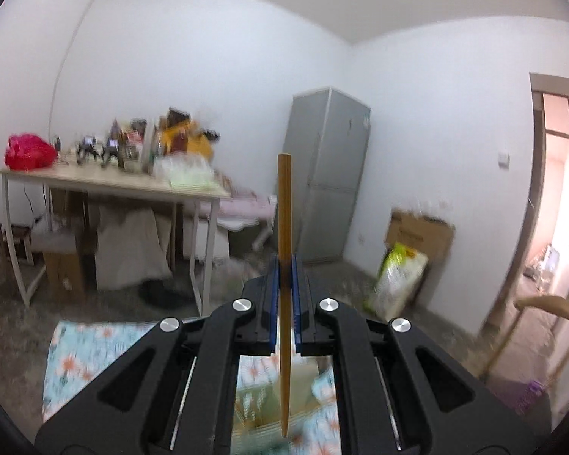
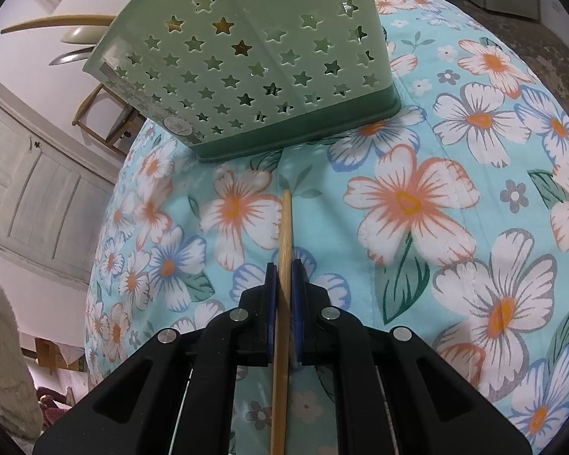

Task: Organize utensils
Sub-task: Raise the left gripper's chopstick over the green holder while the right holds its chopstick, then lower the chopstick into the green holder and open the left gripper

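Left claw (image 1: 284, 265) is up and looking out level across the room, its blue pads (image 1: 272, 303) pinched tight on a brown chopstick (image 1: 284, 204). The stick stands upright between them, the square top end poking well above the pads and the tapered end hanging below. Under it, blurred, lies the floral cloth (image 1: 95, 349) of the surface. Out beyond sit a cluttered table (image 1: 110, 180), a grey fridge (image 1: 330, 174) in the corner, a cardboard box (image 1: 421, 231) with a yellow-green bag (image 1: 396, 276) leaning in front, and a lit doorway (image 1: 557, 197) at the right.

Over to the right claw (image 2: 284, 265), angled down at the surface: it too is clamped narrow on a chopstick, a paler one (image 2: 284, 227). This stick runs straight ahead through the pads, its tip over the flowered cloth (image 2: 417, 204), a short way from the foot of the green utensil caddy (image 2: 246, 76). The caddy stands on the cloth, its wall punched with star holes. A wooden chair (image 2: 76, 19) shows behind it and a white panelled door (image 2: 45, 189) off to the left.
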{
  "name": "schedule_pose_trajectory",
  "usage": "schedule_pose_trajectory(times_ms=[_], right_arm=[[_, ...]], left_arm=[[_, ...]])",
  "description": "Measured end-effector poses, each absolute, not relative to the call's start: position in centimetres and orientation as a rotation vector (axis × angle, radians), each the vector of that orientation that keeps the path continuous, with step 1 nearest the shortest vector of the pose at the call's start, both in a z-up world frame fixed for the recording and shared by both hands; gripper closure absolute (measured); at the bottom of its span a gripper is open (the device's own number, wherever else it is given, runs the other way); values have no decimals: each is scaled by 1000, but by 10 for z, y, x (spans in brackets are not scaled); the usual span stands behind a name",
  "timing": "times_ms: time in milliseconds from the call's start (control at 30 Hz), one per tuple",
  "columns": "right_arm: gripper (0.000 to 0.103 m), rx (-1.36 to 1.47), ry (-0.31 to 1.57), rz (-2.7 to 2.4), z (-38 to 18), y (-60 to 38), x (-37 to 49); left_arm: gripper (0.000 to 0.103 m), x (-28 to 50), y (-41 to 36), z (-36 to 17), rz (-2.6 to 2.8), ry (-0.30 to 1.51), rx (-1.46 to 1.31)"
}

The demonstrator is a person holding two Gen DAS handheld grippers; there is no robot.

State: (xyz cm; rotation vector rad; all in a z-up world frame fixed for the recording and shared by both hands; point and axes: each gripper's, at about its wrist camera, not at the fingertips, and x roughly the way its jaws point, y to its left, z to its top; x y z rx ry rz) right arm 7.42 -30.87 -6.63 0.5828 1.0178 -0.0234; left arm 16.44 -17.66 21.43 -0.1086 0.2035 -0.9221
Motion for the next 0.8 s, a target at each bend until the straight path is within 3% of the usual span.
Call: schedule_pose_trajectory(times_ms=[500, 567, 633, 800], right_arm=[[95, 605, 1010, -21, -67, -311, 73], [95, 606, 1010, -20, -67, -311, 73], [95, 606, 1009, -20, -67, -311, 73], [95, 608, 1008, -22, -67, -311, 73]], left_arm=[[98, 182, -240, 132, -715, 97, -60], [92, 175, -241, 131, -716, 80, -37], [79, 171, -238, 132, -720, 69, -31], [58, 162, -222, 141, -728, 81, -45]])
